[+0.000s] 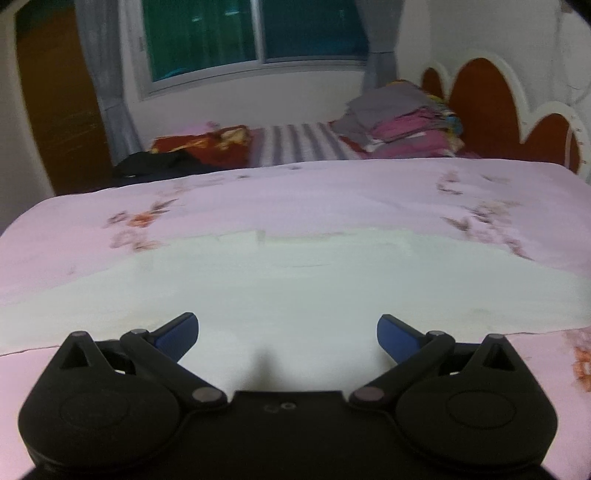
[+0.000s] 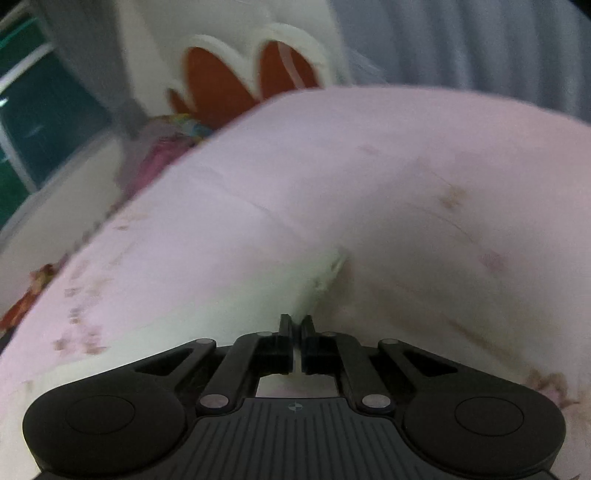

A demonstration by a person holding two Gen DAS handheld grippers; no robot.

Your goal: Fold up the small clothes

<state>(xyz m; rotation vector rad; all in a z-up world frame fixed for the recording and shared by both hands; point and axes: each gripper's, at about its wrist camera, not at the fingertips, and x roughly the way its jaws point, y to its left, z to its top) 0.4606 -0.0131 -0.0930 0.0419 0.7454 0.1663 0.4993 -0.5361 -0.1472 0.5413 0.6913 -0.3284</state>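
Note:
A pale white-green small garment lies flat on the pink floral sheet. My left gripper is open, its blue-padded fingers spread wide just above the garment's near edge, holding nothing. In the right wrist view the same garment shows at the lower left with a lifted edge running up to my right gripper. The right gripper's jaws are closed together at that edge, pinching the cloth. The view is blurred.
A pile of folded clothes sits at the far right by the red-and-white headboard. A striped cloth, a red patterned cloth and a dark garment lie beyond the sheet. A window is behind.

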